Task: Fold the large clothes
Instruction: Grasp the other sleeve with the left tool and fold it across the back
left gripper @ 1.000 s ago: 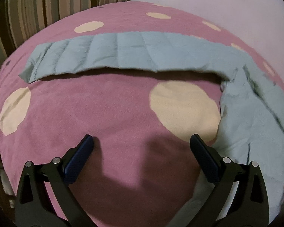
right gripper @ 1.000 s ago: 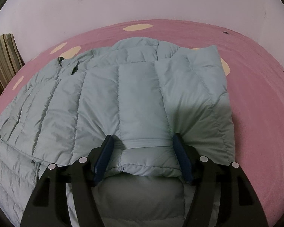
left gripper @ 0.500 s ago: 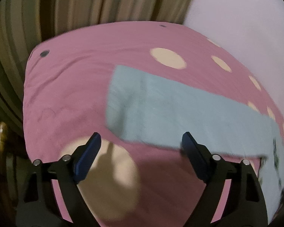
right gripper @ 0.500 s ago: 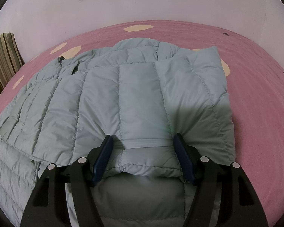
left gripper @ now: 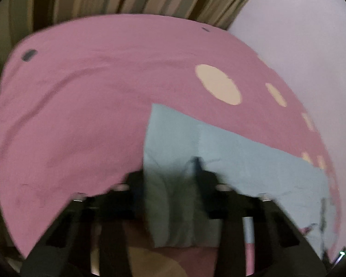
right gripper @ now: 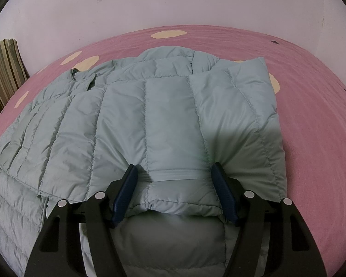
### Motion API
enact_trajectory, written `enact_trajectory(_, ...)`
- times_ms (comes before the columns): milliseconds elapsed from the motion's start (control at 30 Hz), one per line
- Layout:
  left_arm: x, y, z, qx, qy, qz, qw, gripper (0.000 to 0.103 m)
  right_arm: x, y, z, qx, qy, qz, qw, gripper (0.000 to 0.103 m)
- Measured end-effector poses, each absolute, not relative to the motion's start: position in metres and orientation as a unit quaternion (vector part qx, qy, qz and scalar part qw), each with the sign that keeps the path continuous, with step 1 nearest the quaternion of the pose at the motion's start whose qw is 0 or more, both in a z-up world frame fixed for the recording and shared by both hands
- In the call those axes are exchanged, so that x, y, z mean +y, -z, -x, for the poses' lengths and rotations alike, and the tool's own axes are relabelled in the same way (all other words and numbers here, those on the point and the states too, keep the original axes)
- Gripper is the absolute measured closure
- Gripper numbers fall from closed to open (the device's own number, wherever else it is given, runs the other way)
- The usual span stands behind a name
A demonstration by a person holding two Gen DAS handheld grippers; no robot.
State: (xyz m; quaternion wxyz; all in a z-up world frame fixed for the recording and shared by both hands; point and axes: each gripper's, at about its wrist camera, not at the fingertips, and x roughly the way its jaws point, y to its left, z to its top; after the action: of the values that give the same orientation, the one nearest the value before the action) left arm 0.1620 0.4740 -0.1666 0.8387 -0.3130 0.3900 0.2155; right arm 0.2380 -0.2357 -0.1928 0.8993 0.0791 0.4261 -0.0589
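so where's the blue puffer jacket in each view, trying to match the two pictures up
Left wrist view: only a sleeve of the blue puffer jacket shows, running from lower centre to the right edge, its end between the left gripper fingers.
Right wrist view: the jacket body fills the centre and left; the right gripper clamps its near fold.
Shared landmark: the pink bedspread with cream dots.

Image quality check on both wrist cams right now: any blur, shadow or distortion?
Left wrist view: motion-blurred, the left gripper smeared dark around the light blue sleeve, quilting lost. Right wrist view: sharp, stitching crisp on the puffer jacket, a soft shadow across its near end at the right gripper. Both: fisheye bends the pink bedspread and vignettes the corners.
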Motion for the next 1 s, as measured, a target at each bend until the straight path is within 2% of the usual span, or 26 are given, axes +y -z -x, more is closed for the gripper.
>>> enact_trajectory(67,0.472,0.165,-0.163,0.389,-0.213,0.314,0.840,0.089,-0.236,0.193,-0.238,0.426,0.059,-0.079,0.899,0.037)
enact_trajectory(133,0.468,0.159,-0.164,0.383,-0.206,0.308,0.847,0.095,-0.236,0.193,-0.238,0.426,0.059,-0.079,0.899,0.037)
enact_trajectory(300,0.437,0.124,-0.174,0.357,-0.172,0.296,0.869,0.097,-0.235,0.193,-0.237,0.426,0.059,-0.080,0.899,0.037)
enact_trajectory(533,0.328,0.075,-0.221,0.350,-0.082,0.234,0.903,0.097,-0.235,0.192,-0.237,0.425,0.058,-0.082,0.899,0.037)
enact_trajectory(767,0.193,0.066,-0.284,0.378,0.015,0.192,0.905,0.097,-0.235,0.191,-0.238,0.424,0.054,-0.087,0.900,0.036)
enact_trajectory(1000,0.057,0.079,-0.329,0.411,0.097,0.131,0.897,0.097,-0.233,0.190,-0.241,0.422,0.051,-0.094,0.900,0.034)
